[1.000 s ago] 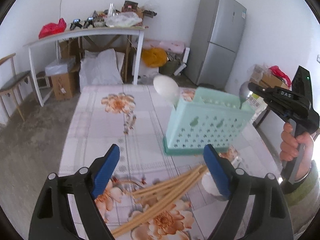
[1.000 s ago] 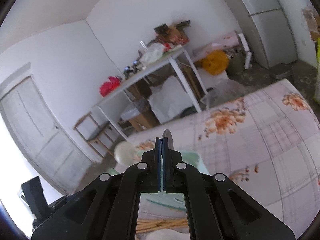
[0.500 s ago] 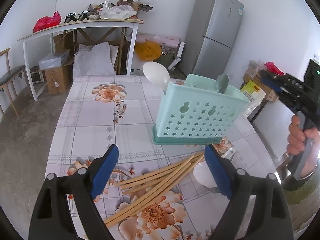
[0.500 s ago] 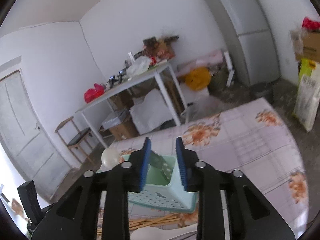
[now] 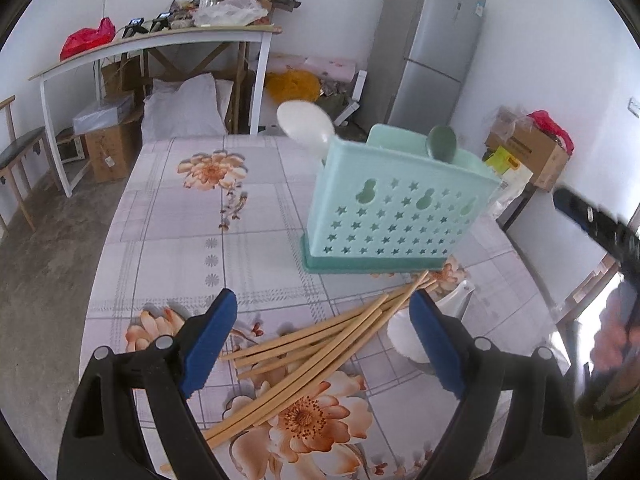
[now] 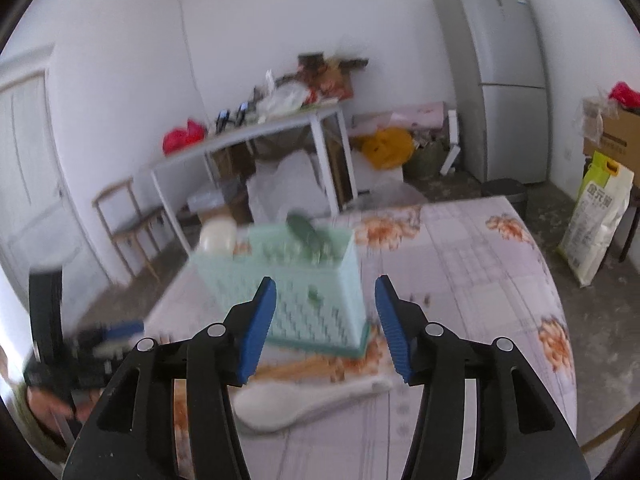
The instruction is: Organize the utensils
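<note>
On the flowery table (image 5: 168,216) stands my green basket (image 5: 396,216), with a white spoon (image 5: 306,124) and a dark green spoon (image 5: 441,143) already poking out of the top. Close to me lies a loose pile of chopsticks (image 5: 316,344), and a big white spoon (image 6: 304,404) lies flat just beside them, near the foot of the basket.

My left gripper (image 5: 322,332) is spread wide over the chopsticks and holds nothing. My right gripper (image 6: 326,320) is opening now, and nothing sits between its blue fingers (image 6: 258,320).

What could go wrong? I think the chopsticks are the tricky part. They are thin and crossed over each other, so if I pinch them in a bad spot, some may slip out, roll away, or drop off the table edge. Their far tips touch the foot of the basket, so a push along them could shove it. The basket looks light, and a bump from my right gripper might tip it and spill the spoons. My two grippers are also near each other, so they could knock together.
</note>
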{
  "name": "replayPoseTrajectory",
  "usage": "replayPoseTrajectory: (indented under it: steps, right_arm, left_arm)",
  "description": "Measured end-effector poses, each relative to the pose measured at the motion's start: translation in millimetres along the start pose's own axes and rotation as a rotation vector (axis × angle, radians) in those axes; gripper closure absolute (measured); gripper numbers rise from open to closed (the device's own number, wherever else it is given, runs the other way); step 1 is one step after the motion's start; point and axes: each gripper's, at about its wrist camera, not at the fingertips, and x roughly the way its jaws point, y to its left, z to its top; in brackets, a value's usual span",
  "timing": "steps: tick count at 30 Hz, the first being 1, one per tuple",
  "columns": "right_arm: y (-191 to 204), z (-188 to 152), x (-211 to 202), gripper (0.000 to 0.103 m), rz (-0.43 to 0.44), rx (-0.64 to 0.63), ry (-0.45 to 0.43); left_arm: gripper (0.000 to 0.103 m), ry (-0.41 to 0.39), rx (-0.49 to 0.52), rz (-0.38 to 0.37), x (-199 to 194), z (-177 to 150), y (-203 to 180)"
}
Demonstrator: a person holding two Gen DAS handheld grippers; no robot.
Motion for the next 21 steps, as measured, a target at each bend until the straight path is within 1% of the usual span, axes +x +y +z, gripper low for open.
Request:
replayPoseTrajectory:
  steps: [3,8,10,11,14,17,21]
  right_arm:
    - [10.2,-19.7,5.9,0.053,0.008,-0.042,0.057]
    - [38.0,-59.8,23.3,0.053,0.049,-0.121,0.174]
    - [48.2,-70.1,32.0,0.057,0.062,-0.146,0.207]
    - [53.0,-75.0,35.7,0.061,0.062,-0.16,0.218]
    - [67.9,-84.6,46.0,0.067,0.049,-0.228,0.238]
    - [81.2,-90.4,53.6,0.069,0.023,-0.309,0.24]
    - [91.1,-94.8,63.0,0.071,0.011,-0.363,0.259]
  left_arm:
    - [0.017,0.031,-0.032,0.009,6.6,-2.7,3.6]
    - [0.017,0.062,-0.058,0.049,12.8,-7.8,8.0]
    - [0.017,0.071,-0.065,0.057,14.4,-10.6,9.8]
    - [0.017,0.076,-0.068,0.06,15.4,-11.5,10.3]
    - [0.017,0.089,-0.075,0.064,17.5,-13.5,11.9]
    - [0.016,0.096,-0.071,0.069,19.3,-15.7,13.5]
    - [0.015,0.107,-0.08,0.078,22.1,-16.7,17.3]
